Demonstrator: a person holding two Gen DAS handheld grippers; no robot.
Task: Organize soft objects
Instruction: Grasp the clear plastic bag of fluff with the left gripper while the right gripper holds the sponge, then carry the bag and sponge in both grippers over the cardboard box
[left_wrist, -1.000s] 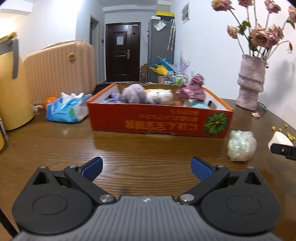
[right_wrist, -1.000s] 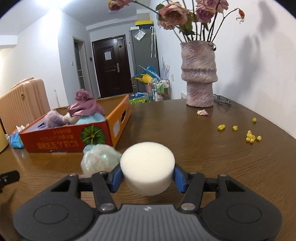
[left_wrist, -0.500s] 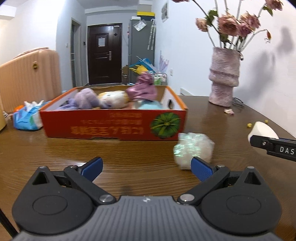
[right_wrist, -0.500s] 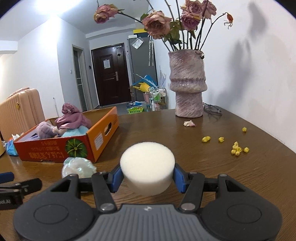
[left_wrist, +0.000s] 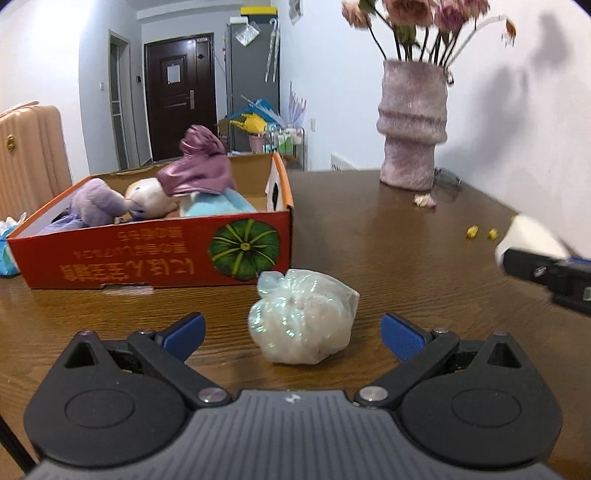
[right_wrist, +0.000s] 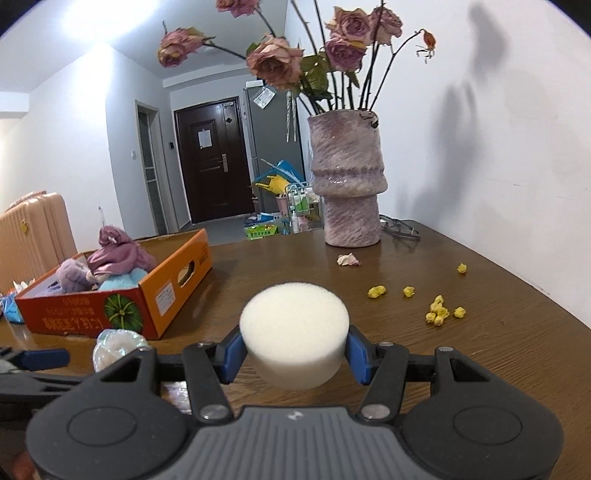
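Our right gripper (right_wrist: 294, 356) clamps a round white sponge (right_wrist: 293, 334) above the wooden table (right_wrist: 480, 332). Our left gripper (left_wrist: 291, 334) stands wide, empty, its fingers either side of a shiny plastic bundle (left_wrist: 301, 317) lying just near the orange box (left_wrist: 155, 247) of plush toys (left_wrist: 147, 199).

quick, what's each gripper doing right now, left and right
left gripper: open, empty, its blue pads either side of the shiny plastic-wrapped bundle without touching it
right gripper: shut on the round white foam sponge
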